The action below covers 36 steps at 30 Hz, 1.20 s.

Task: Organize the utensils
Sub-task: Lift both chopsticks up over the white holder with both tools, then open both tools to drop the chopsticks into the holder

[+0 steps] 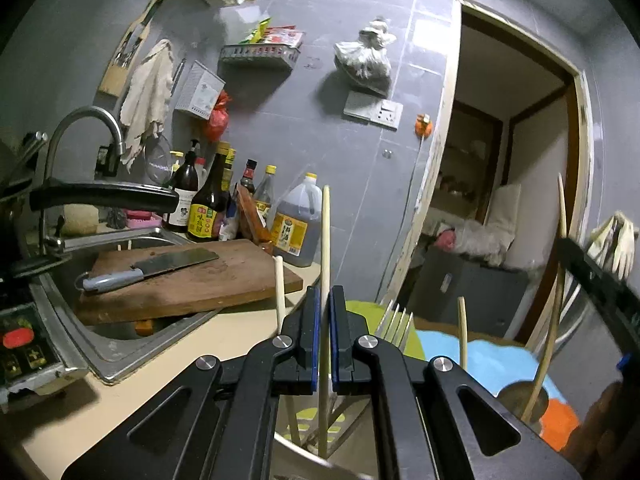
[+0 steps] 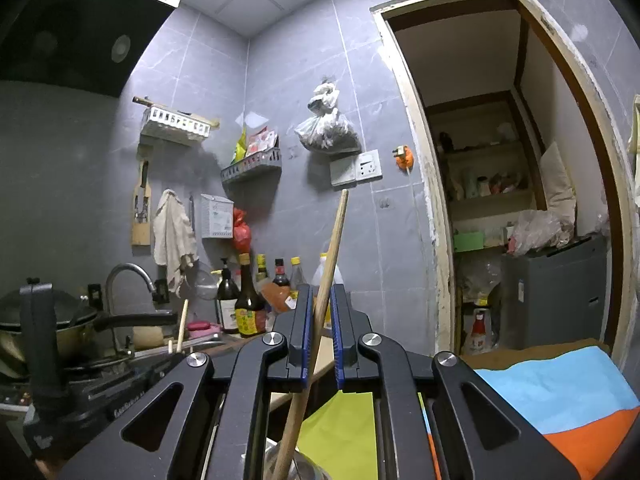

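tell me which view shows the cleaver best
The left wrist view: the cleaver lies in full sight on the cutting board over the sink. The right wrist view does not show it at all.

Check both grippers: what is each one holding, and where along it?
The left gripper is shut on a pale chopstick partway along its shaft. The right gripper is shut on a wooden stick, also mid-shaft.

The left claw (image 1: 325, 300) is hiding the lower part of the pale chopstick (image 1: 326, 232). The wooden stick (image 2: 334, 248) is running off the bottom edge in the right wrist view, its lower end unseen. The fork (image 1: 396, 320) is showing only its tines. The far bottle labels (image 1: 200, 218) are too small to read.
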### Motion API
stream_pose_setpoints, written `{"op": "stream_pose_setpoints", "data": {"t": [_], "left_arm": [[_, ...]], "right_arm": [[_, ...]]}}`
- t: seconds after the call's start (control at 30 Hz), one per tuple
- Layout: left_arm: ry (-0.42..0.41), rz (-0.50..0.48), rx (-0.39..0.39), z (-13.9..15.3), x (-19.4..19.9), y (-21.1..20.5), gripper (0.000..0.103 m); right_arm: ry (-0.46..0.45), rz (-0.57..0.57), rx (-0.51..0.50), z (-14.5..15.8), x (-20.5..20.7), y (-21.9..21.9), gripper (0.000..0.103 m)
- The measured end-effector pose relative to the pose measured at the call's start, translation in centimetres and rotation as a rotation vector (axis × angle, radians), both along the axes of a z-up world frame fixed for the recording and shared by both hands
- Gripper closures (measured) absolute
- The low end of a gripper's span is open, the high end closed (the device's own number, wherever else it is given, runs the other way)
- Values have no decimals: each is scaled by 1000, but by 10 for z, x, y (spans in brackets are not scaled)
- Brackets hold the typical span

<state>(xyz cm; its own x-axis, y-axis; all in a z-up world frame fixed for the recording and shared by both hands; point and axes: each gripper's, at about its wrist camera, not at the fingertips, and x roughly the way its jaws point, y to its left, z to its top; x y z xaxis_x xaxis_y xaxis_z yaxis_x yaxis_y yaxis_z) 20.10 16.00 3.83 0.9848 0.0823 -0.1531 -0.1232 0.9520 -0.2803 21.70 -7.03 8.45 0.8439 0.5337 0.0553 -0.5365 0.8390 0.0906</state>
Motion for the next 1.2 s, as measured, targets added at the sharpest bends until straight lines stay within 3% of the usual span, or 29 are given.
{"op": "stream_pose_setpoints", "data": {"t": [0.2, 0.4, 0.5, 0.63, 0.97, 1.0, 1.1, 1.2], "left_arm": [[20, -21, 28, -3, 2, -4, 100], [51, -47, 47, -5, 4, -8, 99], [62, -74, 40, -3, 2, -9, 93], [58, -113, 11, 1, -4, -9, 75], [56, -144, 18, 11, -14, -17, 70], [57, -150, 16, 12, -16, -18, 69], [58, -161, 28, 15, -21, -24, 69], [60, -185, 33, 18, -26, -31, 67]], "right_arm": [[-48, -17, 10, 6, 0, 6, 97], [-39, -29, -14, -6, -1, 10, 96], [-32, -28, -14, -5, -3, 5, 95], [-10, -9, -33, -2, -7, -3, 92], [30, 29, -54, -3, -21, -21, 92], [28, 23, -57, -3, -23, -23, 92], [30, 15, -52, -2, -30, -31, 75], [44, -3, -42, 0, -34, -43, 74]]}}
